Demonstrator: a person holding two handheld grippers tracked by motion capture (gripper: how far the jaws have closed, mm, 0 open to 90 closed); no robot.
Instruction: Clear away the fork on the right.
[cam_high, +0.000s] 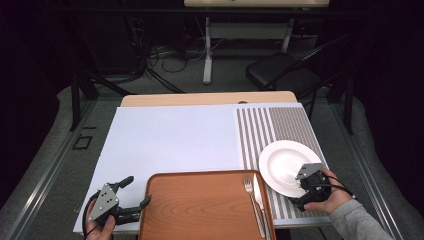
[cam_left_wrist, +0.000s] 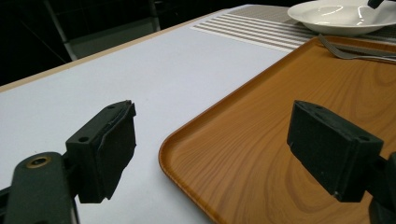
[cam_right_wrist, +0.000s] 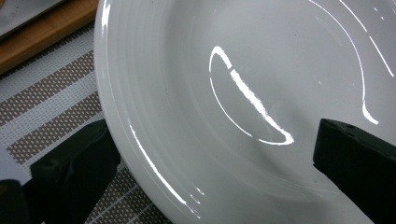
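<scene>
right gripper (cam_high: 303, 184) jaws apart, straddling near rim of white plate (cam_high: 282, 161), one jaw over bowl, other over striped mat (cam_high: 280, 125); imo get lower jaw under lip before squeezing. left gripper (cam_high: 134, 192) jaws apart around tray (cam_high: 200, 210) corner, nothing held. no readable labels anywhere

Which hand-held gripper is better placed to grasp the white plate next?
The right hand-held gripper: its open jaws already straddle the near rim of the white plate. The left hand-held gripper sits open at the tray's far corner.
</scene>
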